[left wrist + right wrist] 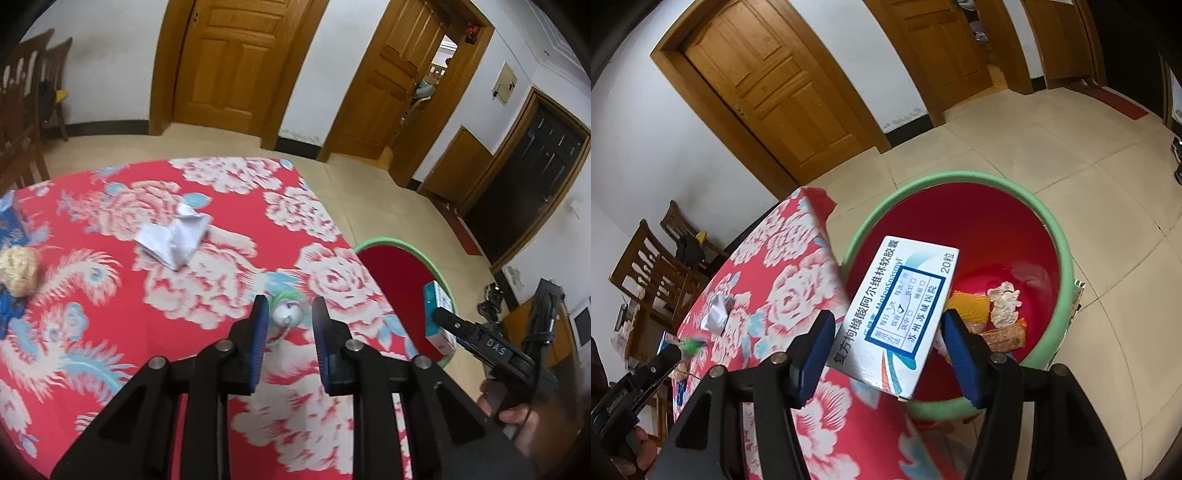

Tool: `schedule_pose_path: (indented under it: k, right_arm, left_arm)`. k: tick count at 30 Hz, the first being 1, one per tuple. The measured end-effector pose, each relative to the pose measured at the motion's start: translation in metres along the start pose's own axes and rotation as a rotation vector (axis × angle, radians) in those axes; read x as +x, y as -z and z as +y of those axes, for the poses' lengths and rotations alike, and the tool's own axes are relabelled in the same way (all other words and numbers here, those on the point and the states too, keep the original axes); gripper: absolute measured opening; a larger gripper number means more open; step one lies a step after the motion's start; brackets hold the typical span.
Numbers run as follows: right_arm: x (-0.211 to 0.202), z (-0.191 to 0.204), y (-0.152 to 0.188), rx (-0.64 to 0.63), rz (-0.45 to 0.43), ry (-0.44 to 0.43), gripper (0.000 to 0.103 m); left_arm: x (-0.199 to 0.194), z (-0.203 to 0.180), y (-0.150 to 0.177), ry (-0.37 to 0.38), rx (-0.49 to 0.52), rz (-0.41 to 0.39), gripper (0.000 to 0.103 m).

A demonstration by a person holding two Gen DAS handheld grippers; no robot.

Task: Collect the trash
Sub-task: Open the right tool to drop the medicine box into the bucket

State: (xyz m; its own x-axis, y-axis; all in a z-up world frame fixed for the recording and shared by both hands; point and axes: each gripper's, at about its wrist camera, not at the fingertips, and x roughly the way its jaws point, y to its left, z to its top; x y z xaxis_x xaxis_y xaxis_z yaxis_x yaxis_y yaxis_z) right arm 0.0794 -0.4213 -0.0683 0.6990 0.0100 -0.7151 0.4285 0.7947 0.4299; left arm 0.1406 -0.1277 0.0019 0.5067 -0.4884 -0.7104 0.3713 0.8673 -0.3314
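Your right gripper (886, 350) clamped a white-and-teal medicine box (897, 317) between its blue pads and held it over the near rim of the green-rimmed red bin (1067, 266), where wrappers already lay on the bottom. Your left gripper (288, 332) hung over the red floral tablecloth (110, 295) with a small white, green-trimmed scrap (286, 314) between its narrowed jaws, though whether the pads pressed on it could not be told. Beyond it, crumpled white paper (173, 236) lay on the cloth.
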Motion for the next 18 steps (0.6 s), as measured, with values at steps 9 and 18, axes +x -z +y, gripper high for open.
schedule_pose_path:
  k: [9, 18]
  right_arm:
    - [-0.002, -0.015, -0.005, 0.027, -0.011, -0.006, 0.064]
    - [-0.018, -0.019, -0.003, 0.032, -0.034, -0.044, 0.064]
  left_arm:
    - [0.015, -0.015, 0.000, -0.012, 0.033, 0.029, 0.023]
    - [0.041, -0.016, -0.005, -0.064, 0.005, 0.103, 0.023]
